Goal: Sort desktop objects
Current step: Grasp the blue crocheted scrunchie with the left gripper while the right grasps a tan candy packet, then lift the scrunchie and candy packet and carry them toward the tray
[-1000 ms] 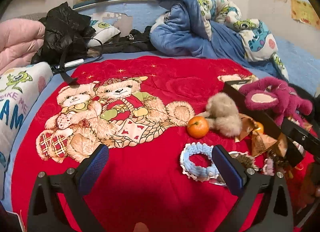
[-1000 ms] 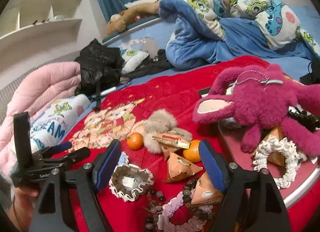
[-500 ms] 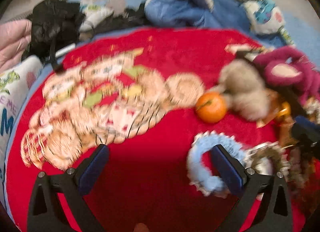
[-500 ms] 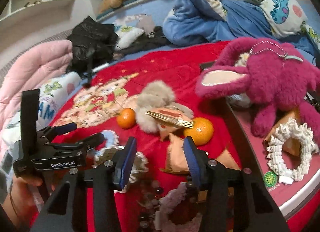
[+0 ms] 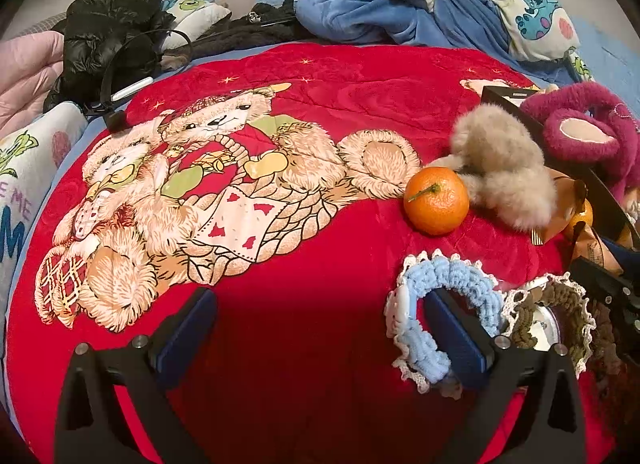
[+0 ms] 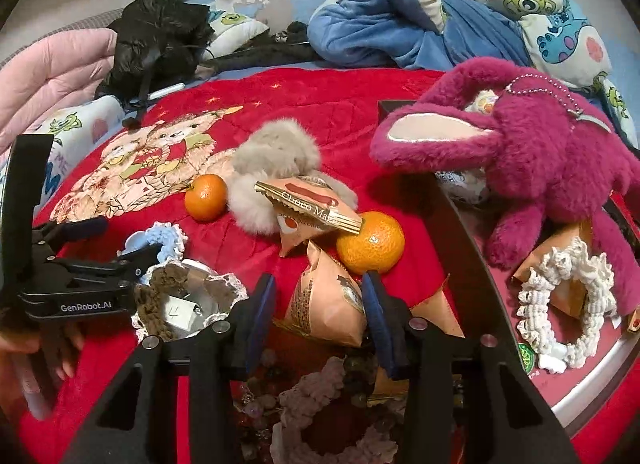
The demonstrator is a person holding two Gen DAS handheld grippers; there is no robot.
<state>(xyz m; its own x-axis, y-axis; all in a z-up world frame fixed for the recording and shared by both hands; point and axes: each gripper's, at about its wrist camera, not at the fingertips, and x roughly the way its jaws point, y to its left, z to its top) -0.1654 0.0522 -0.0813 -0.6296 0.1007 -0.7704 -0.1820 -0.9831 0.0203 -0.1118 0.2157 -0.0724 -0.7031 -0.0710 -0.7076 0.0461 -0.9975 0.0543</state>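
A: Largest first. Red blanket [image 5: 320, 76] with the teddy-bear print covers the bed. On its right side a tray [image 6: 460, 216] holds the magenta plush [image 6: 540, 152], which lies over it, and a white scrunchie [image 6: 568, 304] beside the plush's leg

B: And the loose pieces?

A: Grey fur pompom [image 5: 500, 168] on the blanket, one mandarin [image 5: 436, 200] touching its left edge, a second mandarin [image 6: 370, 242] on its other side, near the tray wall. A gold-edged snack packet [image 6: 312, 204] leans across pompom and second mandarin

B: Grippers?

A: Right gripper [image 6: 320, 304] has both pads around a peach snack pouch [image 6: 324, 304]; contact cannot be told. Left gripper [image 5: 320, 328] is spread wide, its right finger [image 5: 452, 332] poking through the ring of the blue scrunchie [image 5: 456, 276], nothing grasped. A brown scrunchie [image 5: 560, 304] lies just right of the blue one
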